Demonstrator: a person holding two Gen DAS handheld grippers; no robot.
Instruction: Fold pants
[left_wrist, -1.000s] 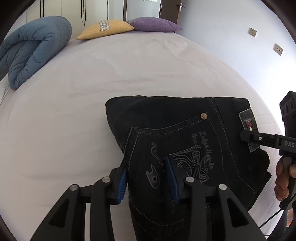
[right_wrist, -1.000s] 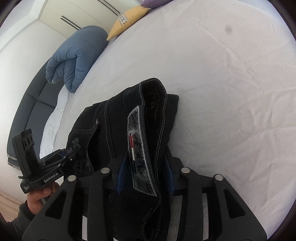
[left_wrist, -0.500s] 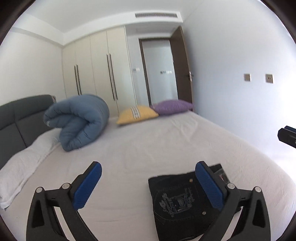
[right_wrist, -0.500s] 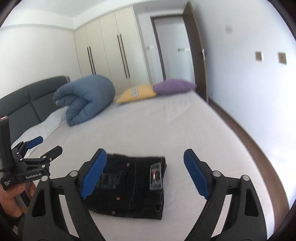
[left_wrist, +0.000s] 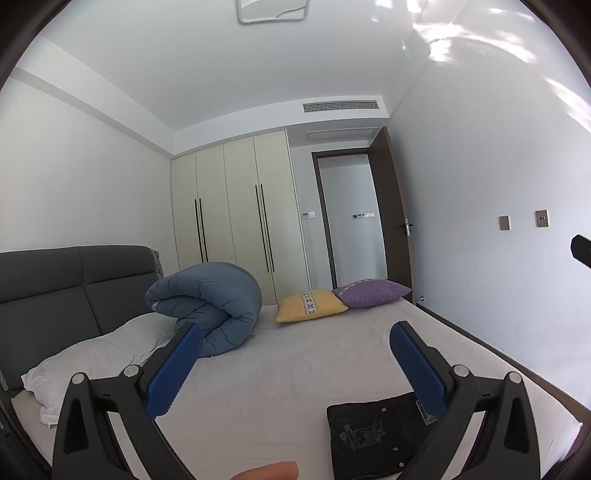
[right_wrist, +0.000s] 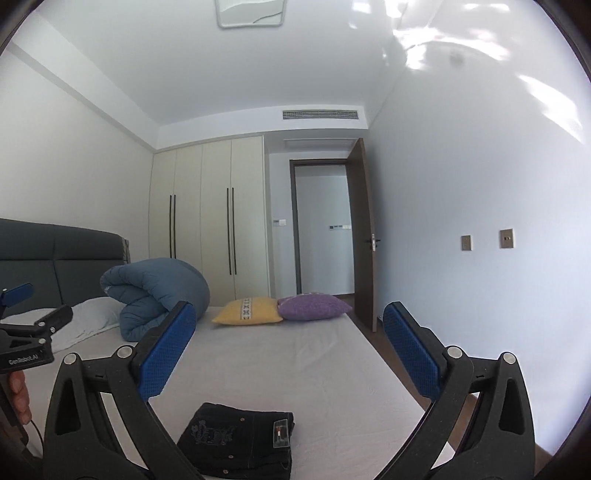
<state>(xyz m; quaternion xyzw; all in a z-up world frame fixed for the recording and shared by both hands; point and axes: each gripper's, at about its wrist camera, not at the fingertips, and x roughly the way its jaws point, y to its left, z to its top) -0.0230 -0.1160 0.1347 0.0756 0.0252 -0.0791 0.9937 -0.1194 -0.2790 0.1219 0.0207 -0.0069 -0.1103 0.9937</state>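
The dark denim pants (left_wrist: 376, 435) lie folded into a small flat rectangle on the white bed sheet (left_wrist: 314, 369), low in both views; the pants (right_wrist: 240, 439) show a back pocket and a waist label. My left gripper (left_wrist: 295, 332) is held level, well above and behind them, open with nothing between its blue pads. My right gripper (right_wrist: 288, 310) is also raised and level, its jaws opening, with nothing between them. The left gripper (right_wrist: 42, 302) shows at the left edge of the right wrist view, held in a hand.
A rolled blue duvet (left_wrist: 214, 302), a yellow pillow (left_wrist: 310, 304) and a purple pillow (left_wrist: 371, 291) sit at the far end of the bed. A white pillow (left_wrist: 99, 354) lies by the grey headboard (left_wrist: 55, 288). Wardrobe doors (left_wrist: 240, 221) and an open door (left_wrist: 391, 221) stand behind.
Both grippers let go of the folded pants, opened wide, and lifted up and back. The views tilted from looking down at the denim to level across the room.
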